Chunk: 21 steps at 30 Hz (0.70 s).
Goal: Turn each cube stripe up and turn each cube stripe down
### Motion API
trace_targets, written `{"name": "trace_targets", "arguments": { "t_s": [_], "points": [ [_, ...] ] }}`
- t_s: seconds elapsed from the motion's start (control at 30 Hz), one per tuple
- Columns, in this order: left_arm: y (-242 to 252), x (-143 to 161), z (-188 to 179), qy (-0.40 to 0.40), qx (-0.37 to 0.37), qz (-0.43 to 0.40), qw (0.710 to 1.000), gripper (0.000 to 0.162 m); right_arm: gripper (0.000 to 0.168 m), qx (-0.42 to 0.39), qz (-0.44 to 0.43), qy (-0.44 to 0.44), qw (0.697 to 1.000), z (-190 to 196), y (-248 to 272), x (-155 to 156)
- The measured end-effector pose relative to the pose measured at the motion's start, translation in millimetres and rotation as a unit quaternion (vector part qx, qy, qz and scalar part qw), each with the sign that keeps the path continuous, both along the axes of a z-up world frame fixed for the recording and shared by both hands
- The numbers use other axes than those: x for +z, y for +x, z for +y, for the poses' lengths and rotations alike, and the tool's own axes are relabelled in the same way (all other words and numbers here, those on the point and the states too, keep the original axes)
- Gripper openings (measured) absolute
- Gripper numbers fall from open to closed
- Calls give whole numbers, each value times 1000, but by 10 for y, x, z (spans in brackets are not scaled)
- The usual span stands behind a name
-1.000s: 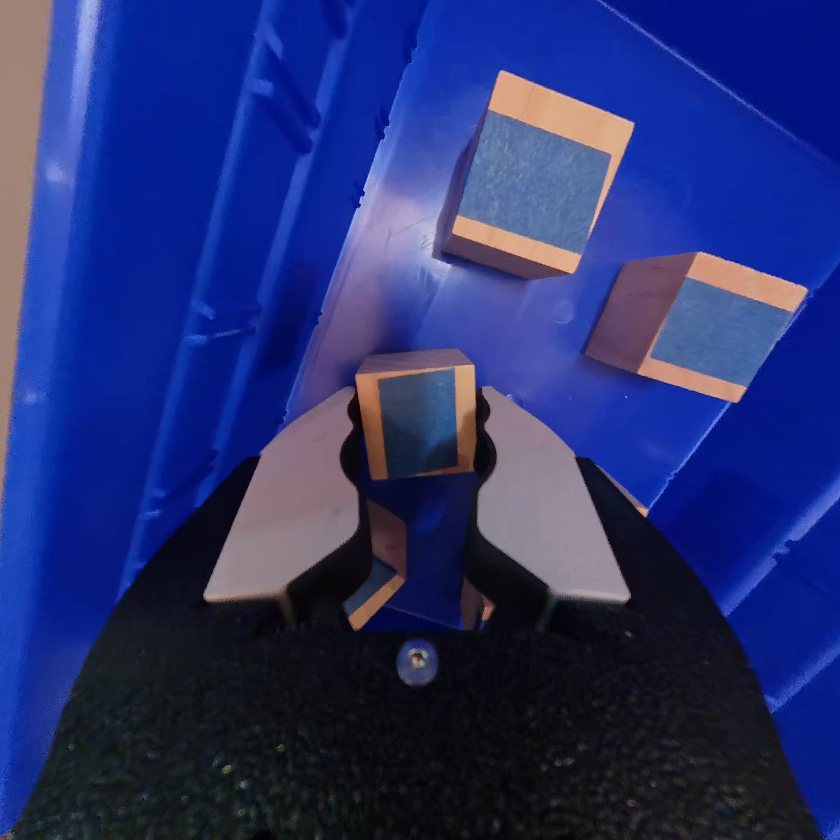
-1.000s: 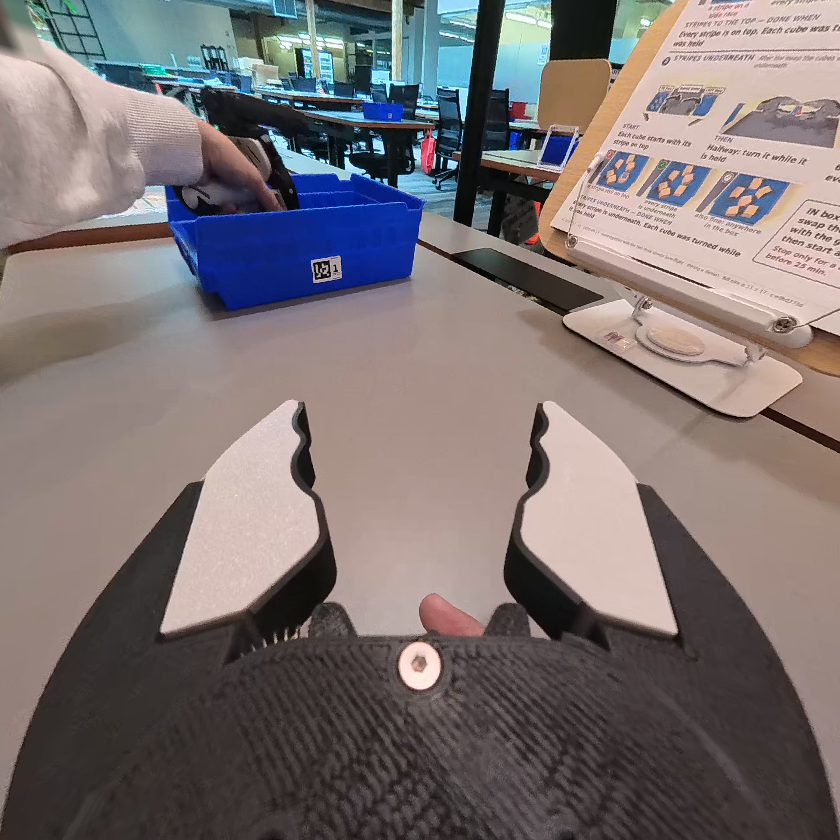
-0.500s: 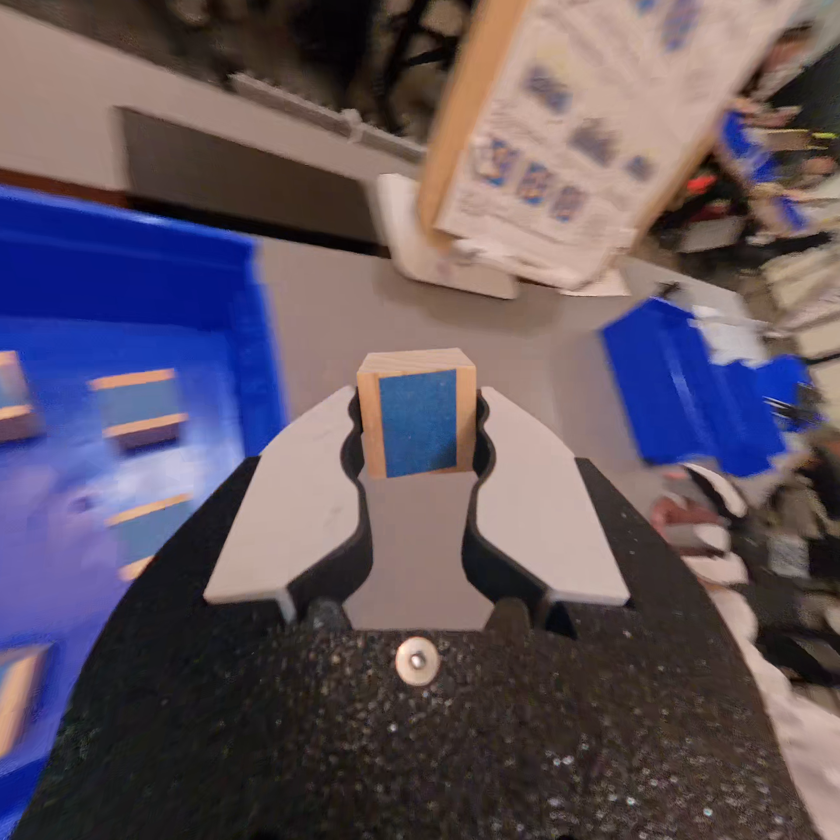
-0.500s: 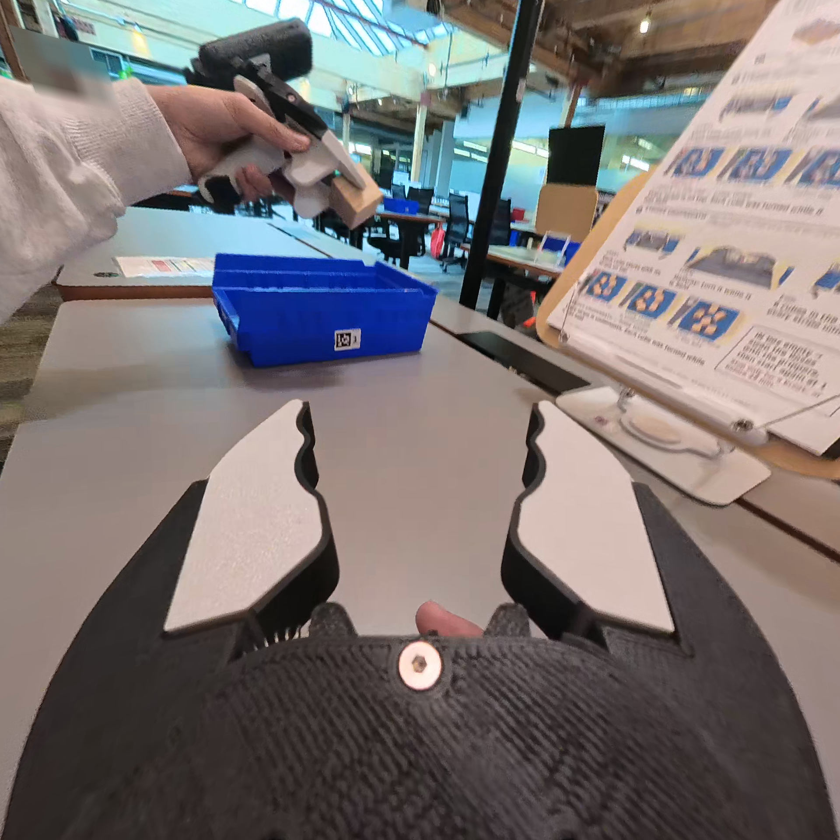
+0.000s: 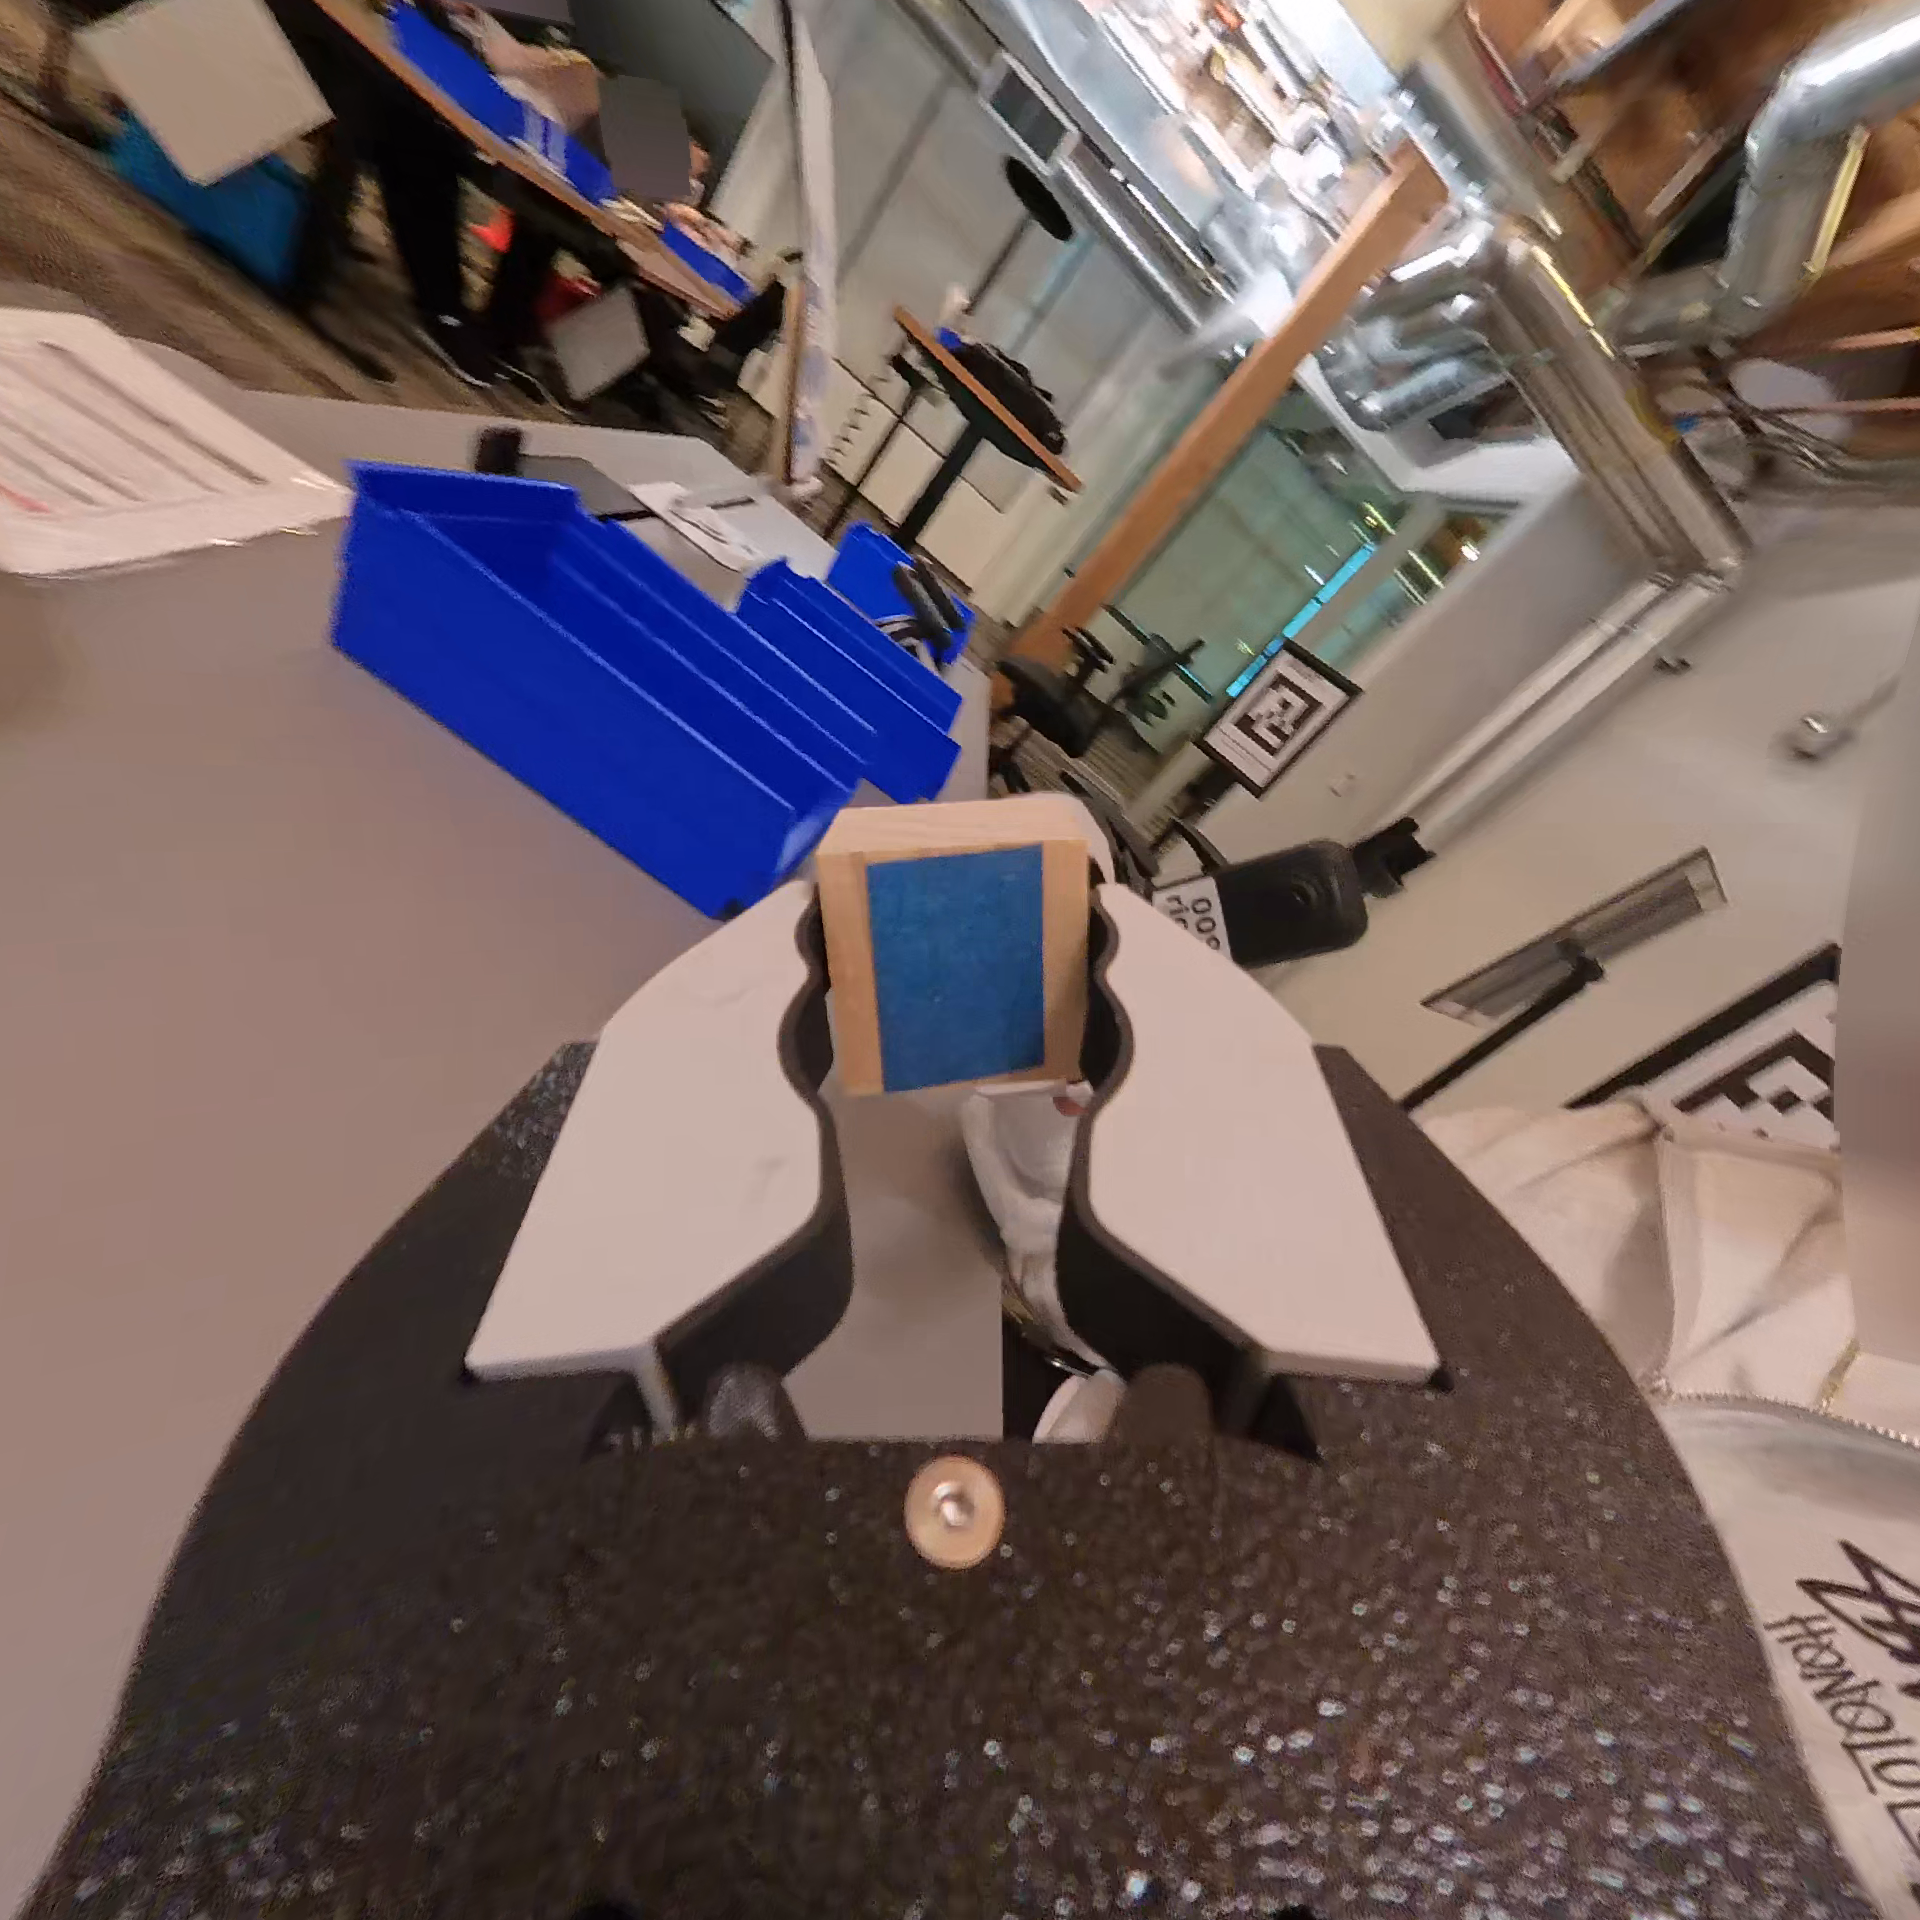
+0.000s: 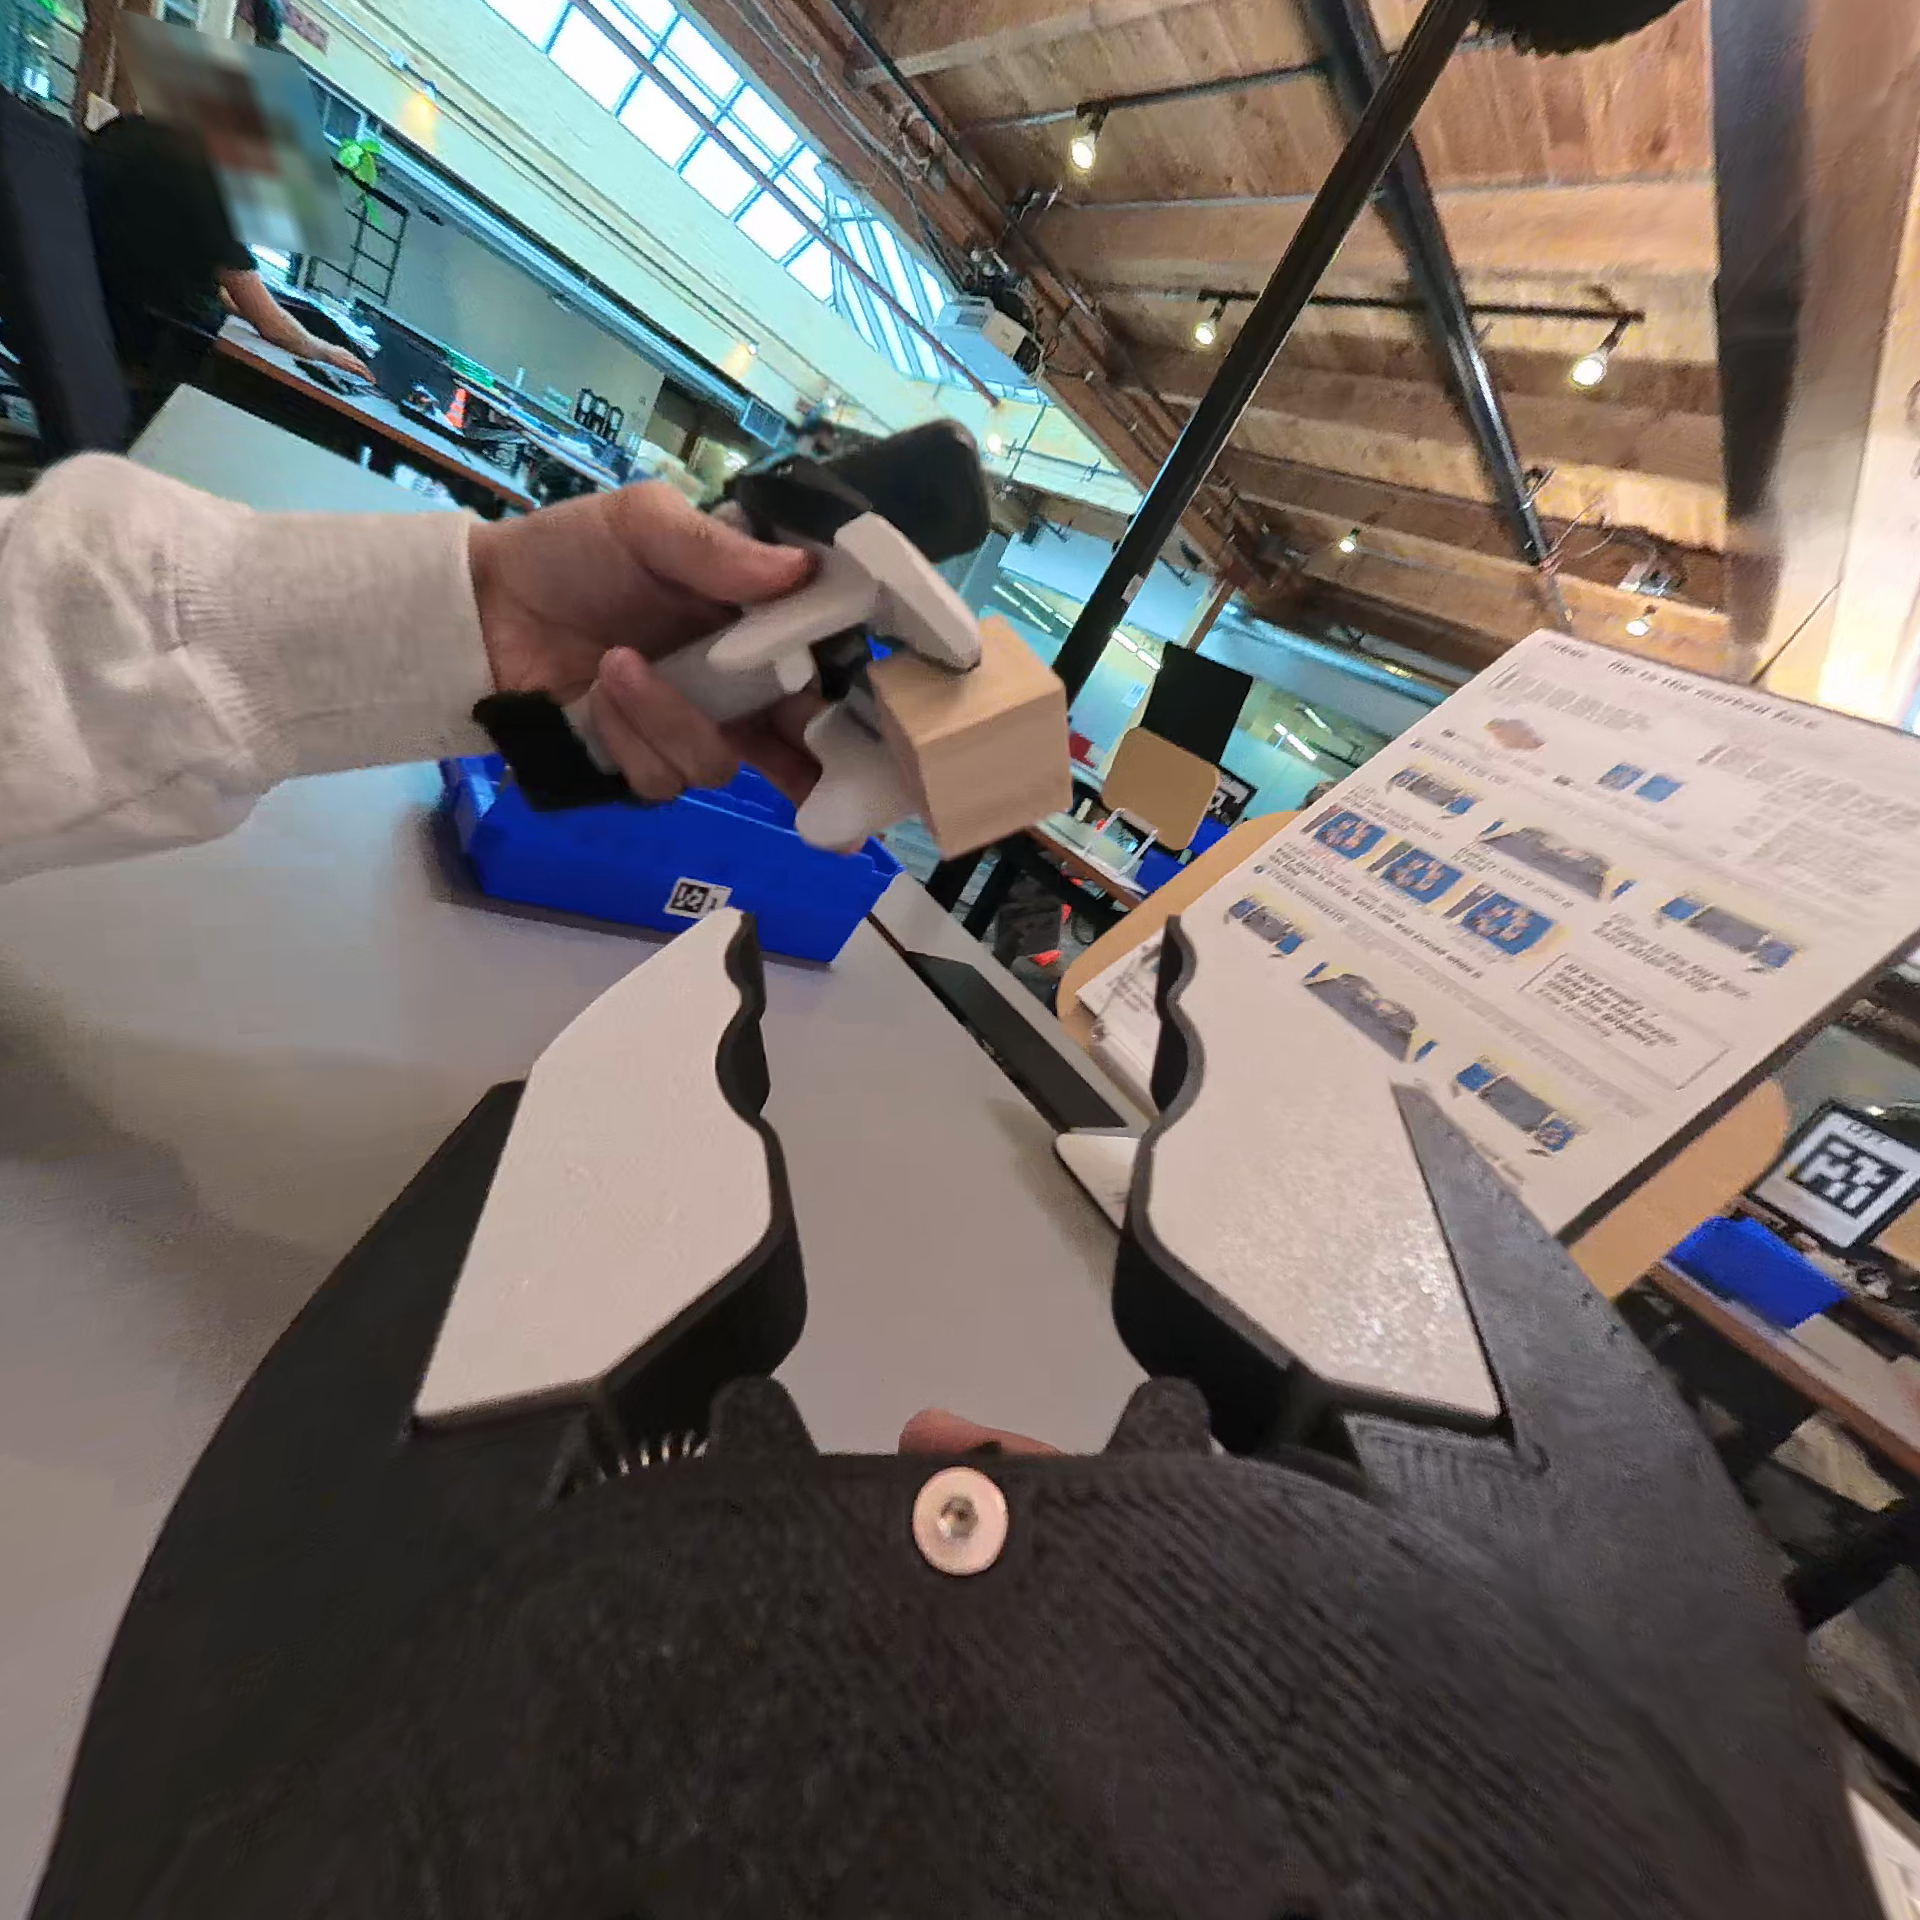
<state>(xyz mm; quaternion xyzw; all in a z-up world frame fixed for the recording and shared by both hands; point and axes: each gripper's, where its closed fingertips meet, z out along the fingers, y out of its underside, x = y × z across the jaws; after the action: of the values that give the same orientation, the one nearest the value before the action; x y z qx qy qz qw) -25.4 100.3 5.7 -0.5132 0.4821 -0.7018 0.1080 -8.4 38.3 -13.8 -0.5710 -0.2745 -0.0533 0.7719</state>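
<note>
My left gripper (image 5: 951,920) is shut on a wooden cube (image 5: 954,961) and holds it in the air above the grey table (image 5: 260,987). The cube's blue stripe faces the camera. In the right wrist view the left gripper (image 6: 894,717) is held up by a hand in a white sleeve, and the cube (image 6: 982,743) shows only plain wood. My right gripper (image 6: 956,951) is open and empty, lifted off the table and pointing at the cube, a short way from it. The blue bin (image 6: 644,862) lies below and behind the left gripper.
Several blue bins (image 5: 623,686) sit on the table, with a white paper (image 5: 114,447) to their left. An instruction board (image 6: 1558,883) on a stand is at the right. A small black camera (image 5: 1294,904) stands beyond the table edge.
My left gripper lifted the cube out of the blue bin and swung it up and across above the table. My right gripper rose, tilted upward, and its jaws narrowed a little.
</note>
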Motion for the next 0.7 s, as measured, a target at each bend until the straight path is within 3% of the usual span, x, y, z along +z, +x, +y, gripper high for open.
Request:
{"name": "trace_targets", "arguments": {
  "t_s": [0.17,0.37,0.53,0.7],
  "points": [
    [231,-86,-505,-31,-85,-17,996,45,74,18,0,17,1000,-109,76,76],
    [377,-207,-811,-44,-143,7,989,45,72,13,-21,30,999,-122,159,30],
    [419,-277,-879,-47,-155,19,987,45,47,19,-39,25,999,-95,145,-52],
    [409,-334,-828,-63,-151,17,986,45,46,23,-48,6,999,-50,134,-106]
  ]
}}
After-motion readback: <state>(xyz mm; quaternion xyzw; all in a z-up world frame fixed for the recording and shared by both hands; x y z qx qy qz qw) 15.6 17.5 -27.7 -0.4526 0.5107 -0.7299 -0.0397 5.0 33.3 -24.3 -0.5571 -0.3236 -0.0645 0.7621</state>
